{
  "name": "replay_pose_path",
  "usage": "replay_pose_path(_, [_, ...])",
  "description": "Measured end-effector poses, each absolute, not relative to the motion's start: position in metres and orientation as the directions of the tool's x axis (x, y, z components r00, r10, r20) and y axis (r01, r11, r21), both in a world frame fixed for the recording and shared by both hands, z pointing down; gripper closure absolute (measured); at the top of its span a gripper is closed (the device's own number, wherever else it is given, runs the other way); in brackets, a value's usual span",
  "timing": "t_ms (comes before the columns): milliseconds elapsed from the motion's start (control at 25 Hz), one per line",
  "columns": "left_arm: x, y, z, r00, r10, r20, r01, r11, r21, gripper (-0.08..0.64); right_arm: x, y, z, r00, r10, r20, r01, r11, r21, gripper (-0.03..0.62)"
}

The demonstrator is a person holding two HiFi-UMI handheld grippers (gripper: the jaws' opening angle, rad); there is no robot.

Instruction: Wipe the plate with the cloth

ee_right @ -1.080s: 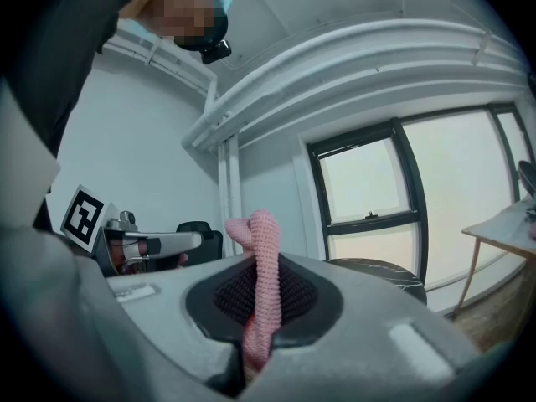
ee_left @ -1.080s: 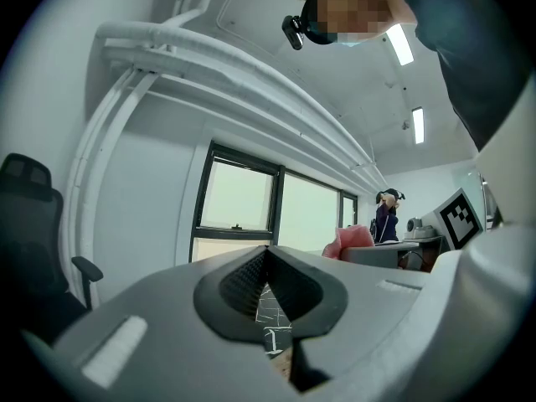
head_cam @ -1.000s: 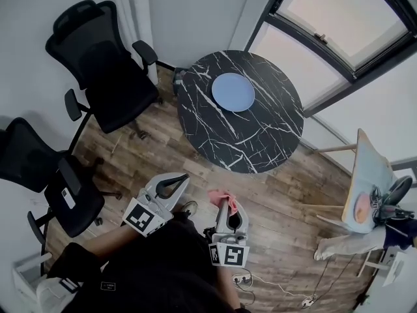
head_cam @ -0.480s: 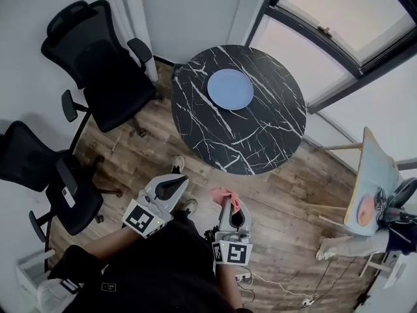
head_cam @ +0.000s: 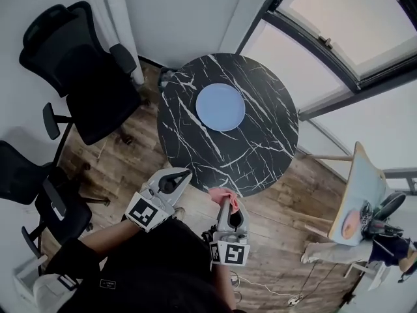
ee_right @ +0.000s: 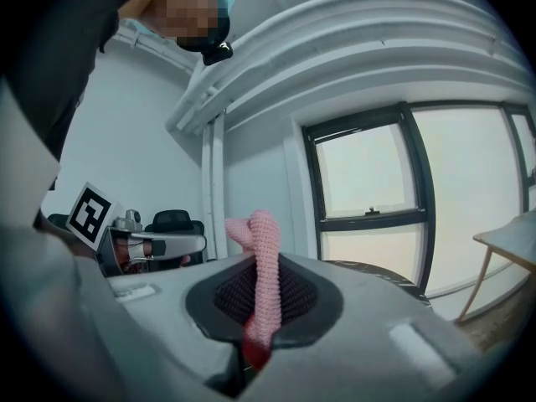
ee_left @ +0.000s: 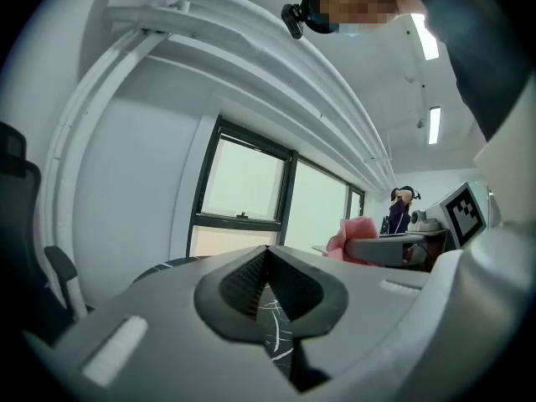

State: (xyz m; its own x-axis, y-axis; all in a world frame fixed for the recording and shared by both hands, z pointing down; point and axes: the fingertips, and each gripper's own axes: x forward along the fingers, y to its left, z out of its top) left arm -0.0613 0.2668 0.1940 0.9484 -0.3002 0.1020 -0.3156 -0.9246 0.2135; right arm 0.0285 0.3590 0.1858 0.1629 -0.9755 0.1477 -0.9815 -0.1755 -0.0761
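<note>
Over the round table: the plate (head_cam: 220, 107) lies flat near the middle of the black marbled table (head_cam: 264, 145). I see nothing else on that top.
At the near rim: I have both grippers at the table's near edge, side by side and well apart from the plate.
Left gripper (head_cam: 187, 173): jaws together with nothing between them. Its own view shows only a sliver of marbled tabletop past the pads.
Right gripper (head_cam: 225, 203): clamped on the cloth (head_cam: 219, 193), a pink knitted piece that stands up out of the pads as a narrow fold.
Done so far: the cloth is in the grip, and I judge this to be the approach. No contact with the plate shows in any view.
Left to do: carry the cloth across the table, press it to the plate and rub over its face. The whole wipe is ahead of me. The empty gripper could steady the plate's rim, as I read it.
Plate's condition: from the head view it looks plain pale blue. I cannot tell whether it carries any dirt or wet.
Hidden or cut off: neither gripper view shows the plate. In the head view the cloth covers the right gripper's tips, and the marker cubes and dark sleeves hide my hands.
Surroundings: black office chairs (head_cam: 75, 67) stand to the left of the table, clear of my path.
</note>
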Motion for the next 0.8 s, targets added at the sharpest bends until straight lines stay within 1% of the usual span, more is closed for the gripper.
replay_pose_path(360, [-0.029,0.149,0.252,0.939,-0.260,0.224,-0.311,-0.920,0.240,0.560,0.058,0.244,0.196,0.192,-0.963,0.188,-0.976,-0.207,-0.063,0.580])
replay_pose_path(560, [-0.011,0.115,0.285,0.933,-0.201,0.297,-0.275,-0.933,0.233,0.560,0.075,0.207,0.205,0.197,-0.959,0.203,-0.976,-0.211,-0.048,0.580])
replay_pose_path(640, [-0.003,0.109,0.302,0.926,-0.185,0.328,-0.281,-0.919,0.277,0.558,0.081,0.198,0.212,0.189,-0.958,0.214,-0.978,-0.203,-0.041,0.580])
replay_pose_path(720, [0.007,0.105,0.323,0.919,-0.154,0.362,-0.290,-0.887,0.359,0.483,0.088,0.189,0.223,0.181,-0.957,0.225,-0.980,-0.195,-0.044,0.581])
replay_pose_path(800, [0.015,0.100,0.348,0.900,-0.154,0.409,-0.327,-0.858,0.397,0.440,0.097,0.181,0.234,0.167,-0.956,0.240,-0.981,-0.186,-0.057,0.581])
